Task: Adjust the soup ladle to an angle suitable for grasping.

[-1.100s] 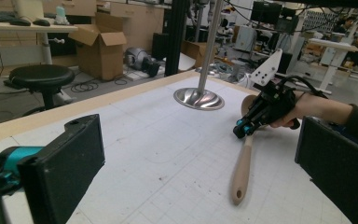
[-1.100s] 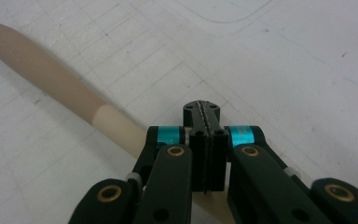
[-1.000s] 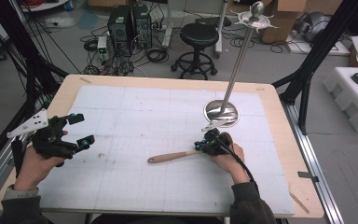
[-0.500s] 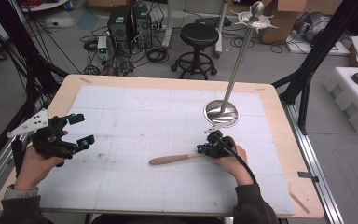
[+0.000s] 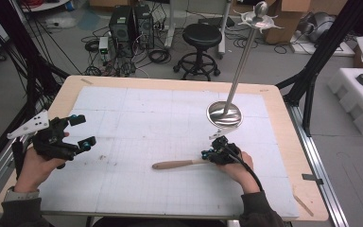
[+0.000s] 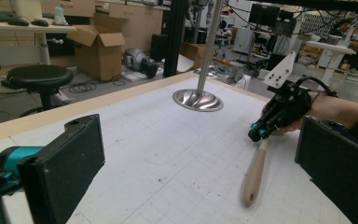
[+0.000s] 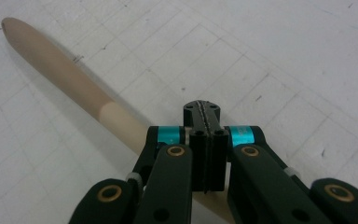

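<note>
Right tongs [image 5: 209, 153] closed pad to pad, no gap visible, poised right over the near end of the pale, tapered wooden handle [image 5: 177, 164]. Impossible to tell whether anything thin is pinched in the seam; in the right gripper view, handle running underneath the linkage, not between the pads. Left tongs [image 5: 86, 130] spread wide and empty, held at the left edge of the white gridded counter [image 5: 137, 113], well apart from everything else.

Handle lying flat on the counter, toward the near right, rounded tip pointing left, just short of the polished steel stand with the round base [image 5: 224, 113].

Probably about taking a hold on that handle. To do it well:

- Open the right tongs first, wide enough to straddle the wood.
- Come down with 1 pad on each side, square across the handle, not along it.
- Close on the thicker part, since a taper tends to squirt out.
- Keep clear of the steel base.
</note>
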`<state>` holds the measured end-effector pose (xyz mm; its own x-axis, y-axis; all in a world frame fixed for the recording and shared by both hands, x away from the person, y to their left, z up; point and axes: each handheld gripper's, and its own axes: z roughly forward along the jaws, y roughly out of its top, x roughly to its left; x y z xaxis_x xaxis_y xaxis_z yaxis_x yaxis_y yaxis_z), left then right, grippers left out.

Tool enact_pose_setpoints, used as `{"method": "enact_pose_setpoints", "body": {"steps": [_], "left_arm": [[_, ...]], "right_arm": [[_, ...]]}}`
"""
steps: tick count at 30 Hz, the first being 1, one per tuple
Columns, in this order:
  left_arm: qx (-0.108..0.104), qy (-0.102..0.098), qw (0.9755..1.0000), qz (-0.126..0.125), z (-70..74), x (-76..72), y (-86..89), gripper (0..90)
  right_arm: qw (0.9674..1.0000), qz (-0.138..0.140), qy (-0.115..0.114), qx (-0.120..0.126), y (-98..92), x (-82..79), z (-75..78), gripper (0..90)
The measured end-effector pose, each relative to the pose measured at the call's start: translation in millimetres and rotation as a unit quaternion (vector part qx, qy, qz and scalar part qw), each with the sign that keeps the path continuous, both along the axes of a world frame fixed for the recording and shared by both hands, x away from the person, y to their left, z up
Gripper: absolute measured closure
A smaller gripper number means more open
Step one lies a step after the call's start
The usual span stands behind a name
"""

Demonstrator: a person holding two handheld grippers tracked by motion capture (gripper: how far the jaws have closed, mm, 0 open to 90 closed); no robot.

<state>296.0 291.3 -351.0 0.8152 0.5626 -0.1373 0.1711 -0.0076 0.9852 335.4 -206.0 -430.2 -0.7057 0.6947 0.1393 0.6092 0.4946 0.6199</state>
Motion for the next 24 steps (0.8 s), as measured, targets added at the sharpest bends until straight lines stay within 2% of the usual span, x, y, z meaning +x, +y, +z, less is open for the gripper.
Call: {"method": "enact_pose_setpoints", "body": {"steps": [1,8,11,15,19,24], "left_arm": [[-0.001,0.000,1.0000,0.000,-0.1,0.2,-0.3,1.8],[-0.001,0.002,1.0000,-0.001,-0.1,1.0,-0.3,1.8],[0.000,0.002,1.0000,0.000,-0.1,0.9,-0.3,1.8],[0.001,0.001,1.0000,0.000,-0.1,1.1,-0.6,1.8],[0.003,0.003,1.0000,-0.001,-0.4,1.7,-2.5,1.8],[0.004,0.003,1.0000,-0.002,-0.4,2.7,-4.2,1.8]], "right_arm": [[1.0000,0.002,-0.005,-0.001,-0.2,-0.4,-0.4,90.0],[1.0000,0.002,0.005,0.002,-1.5,-7.7,1.2,90.0],[0.9999,-0.006,0.009,0.000,-0.9,-11.5,1.9,90.0],[0.9999,-0.014,0.002,-0.008,0.5,-15.7,2.9,90.0],[0.9997,-0.025,0.008,-0.002,-0.1,-11.6,-0.4,90.0],[0.9997,-0.021,-0.005,-0.012,2.0,-9.9,-1.1,90.0]]}}
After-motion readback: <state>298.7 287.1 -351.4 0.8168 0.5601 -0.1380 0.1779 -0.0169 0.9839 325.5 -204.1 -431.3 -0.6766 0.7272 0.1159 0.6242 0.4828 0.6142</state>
